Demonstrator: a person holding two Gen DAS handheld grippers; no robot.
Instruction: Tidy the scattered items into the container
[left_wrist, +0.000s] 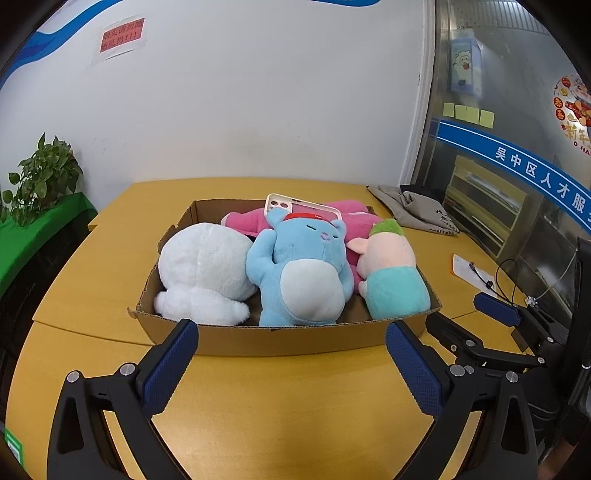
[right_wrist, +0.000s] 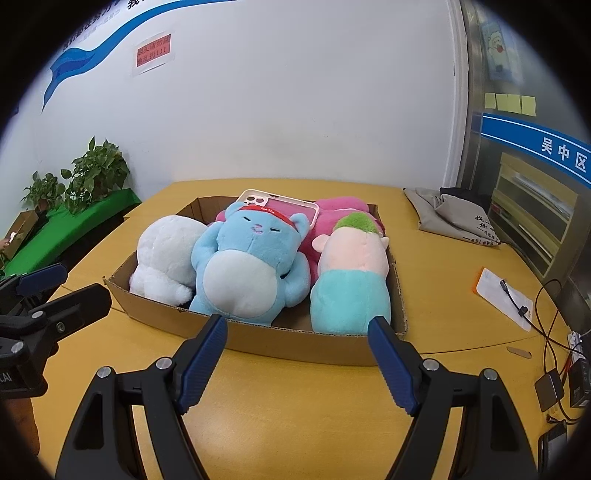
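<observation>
A shallow cardboard box (left_wrist: 295, 338) (right_wrist: 295, 343) sits on the yellow table. It holds a white plush (left_wrist: 203, 273) (right_wrist: 166, 254), a blue plush (left_wrist: 303, 273) (right_wrist: 247, 273), a pink plush (left_wrist: 351, 212) (right_wrist: 332, 210), a green-haired plush in teal (left_wrist: 395, 277) (right_wrist: 351, 284) and a phone case (left_wrist: 295, 206) (right_wrist: 280, 205) lying on top at the back. My left gripper (left_wrist: 291, 332) is open and empty just in front of the box. My right gripper (right_wrist: 297, 328) is open and empty at the box's front wall. Each shows at the edge of the other's view.
A grey cloth bag (left_wrist: 417, 210) (right_wrist: 454, 214) lies at the back right. A white card with a cable (left_wrist: 476, 273) (right_wrist: 506, 299) and small electronics (right_wrist: 554, 387) lie on the right. Potted plants (left_wrist: 44, 177) (right_wrist: 96, 173) stand on a green ledge on the left.
</observation>
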